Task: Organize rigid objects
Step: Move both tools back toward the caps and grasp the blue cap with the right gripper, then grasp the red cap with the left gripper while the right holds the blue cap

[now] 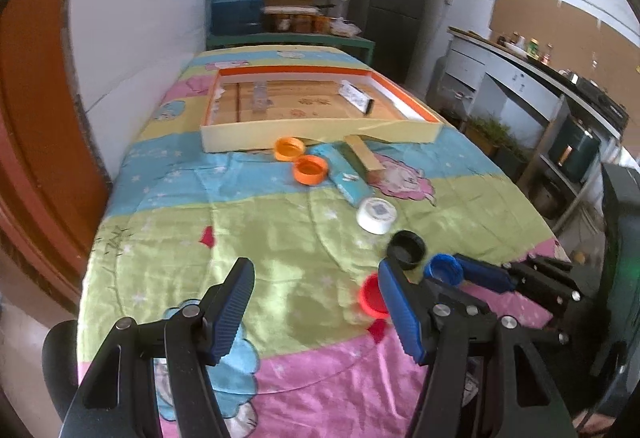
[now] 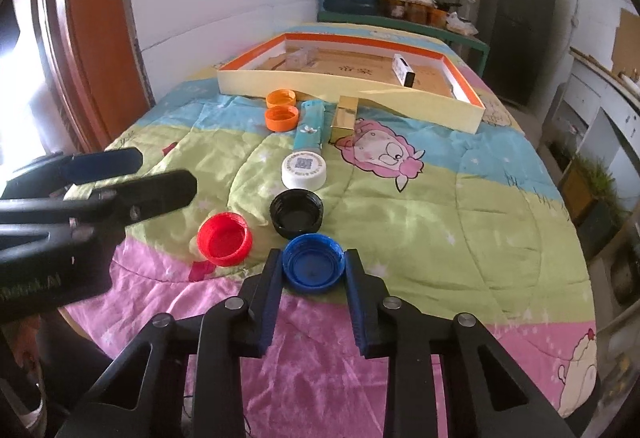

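Several bottle caps lie on a colourful quilt. My right gripper (image 2: 314, 268) is shut on a blue cap (image 2: 314, 265), its pads pressing on both sides; that cap (image 1: 443, 268) also shows in the left wrist view. Just beyond it sit a black cap (image 2: 297, 213), a red cap (image 2: 224, 238) and a white cap (image 2: 304, 170). My left gripper (image 1: 316, 280) stands open over bare quilt, its right finger (image 1: 400, 310) partly hiding the red cap (image 1: 372, 298). Two orange caps (image 2: 282, 118), a teal box (image 2: 309, 130) and a gold box (image 2: 343, 118) lie farther off.
A shallow cream tray with an orange rim (image 2: 352, 88) stands at the far end, holding a small clear item and a white box. A white wall and red door frame run along the left. Shelves, a water jug and a dark fridge stand behind the table.
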Tool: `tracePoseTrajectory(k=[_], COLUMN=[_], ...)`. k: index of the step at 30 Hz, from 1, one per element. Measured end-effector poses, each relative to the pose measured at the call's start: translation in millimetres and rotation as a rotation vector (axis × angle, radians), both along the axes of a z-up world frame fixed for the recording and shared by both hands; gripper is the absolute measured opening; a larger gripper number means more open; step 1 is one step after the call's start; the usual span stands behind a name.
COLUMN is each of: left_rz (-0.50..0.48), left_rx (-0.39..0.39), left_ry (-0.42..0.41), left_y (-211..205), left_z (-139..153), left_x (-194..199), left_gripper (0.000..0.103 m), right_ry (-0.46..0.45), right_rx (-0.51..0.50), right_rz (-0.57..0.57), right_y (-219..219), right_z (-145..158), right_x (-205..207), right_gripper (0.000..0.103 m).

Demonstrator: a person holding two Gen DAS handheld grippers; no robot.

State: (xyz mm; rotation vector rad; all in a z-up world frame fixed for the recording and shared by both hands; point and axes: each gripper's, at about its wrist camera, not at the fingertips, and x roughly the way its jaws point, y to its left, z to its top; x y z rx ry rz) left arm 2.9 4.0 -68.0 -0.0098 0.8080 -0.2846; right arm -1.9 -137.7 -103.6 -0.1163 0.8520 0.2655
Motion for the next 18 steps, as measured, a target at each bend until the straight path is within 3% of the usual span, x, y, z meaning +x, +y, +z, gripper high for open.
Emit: tracePoseTrajectory(k=[10,18], left_rz=[-0.102,-0.086], left_rx=[0.029,0.048], left_ry=[0.046,0.042], left_y=[-28.2,-28.1], left_z=[-18.6,-27.2], left_x=[0.1,2.4], left_gripper=[0.065,0.041], right_ry=[-0.008,0.000], right_rx=[0.025,0.034], right_rz=[-0.140,-0.144], right_y=[-45.2,-47.1], right_z=[6.9,5.6], right_x=[-1.2,-1.9], right_gripper=[0.030,0.031])
